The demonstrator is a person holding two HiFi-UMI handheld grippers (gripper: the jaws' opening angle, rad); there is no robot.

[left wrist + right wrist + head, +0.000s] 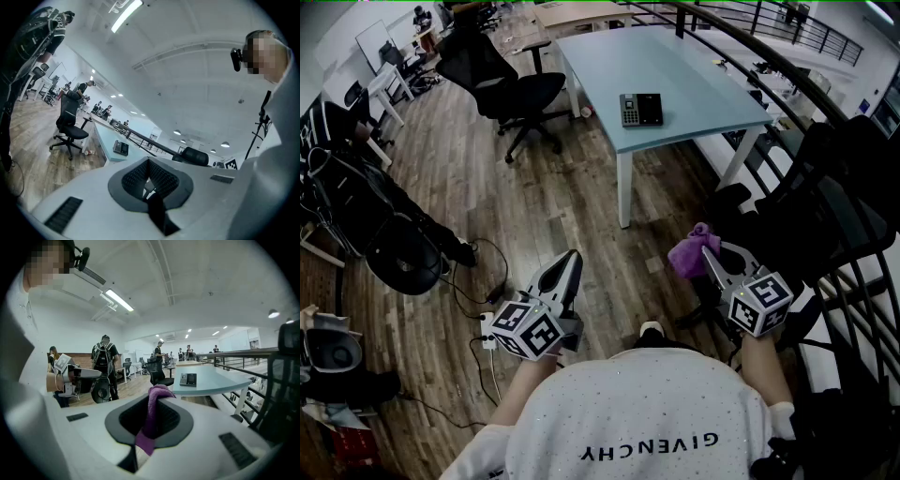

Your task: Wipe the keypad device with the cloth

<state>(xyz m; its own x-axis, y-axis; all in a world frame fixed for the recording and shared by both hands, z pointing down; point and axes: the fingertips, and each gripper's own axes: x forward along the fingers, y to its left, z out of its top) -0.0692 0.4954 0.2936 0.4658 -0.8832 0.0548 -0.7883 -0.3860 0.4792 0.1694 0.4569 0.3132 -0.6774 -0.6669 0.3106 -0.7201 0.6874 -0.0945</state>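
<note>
Wood-plank floor [572, 187] fills most of the head view, and on it stands a pale blue table [694, 80] with white legs. A black office chair [502, 80] sits just beside the table's left edge. At the bottom of that view is the person's white shirt [628, 422], printed with the word GIVENCHY in dark capitals, seen upside down from this camera.

The left gripper [571, 255] is held low over the floor, well apart from the table; its own view shows its jaws brought together with nothing between them. The right gripper [709, 251] has its jaws pinched on the purple cloth [688, 253], which bunches above the pads and hangs below them.

The keypad device [640, 109], dark with a grey button block on its left half, lies flat near the table's front edge. Any print on it is too small to read.
</note>
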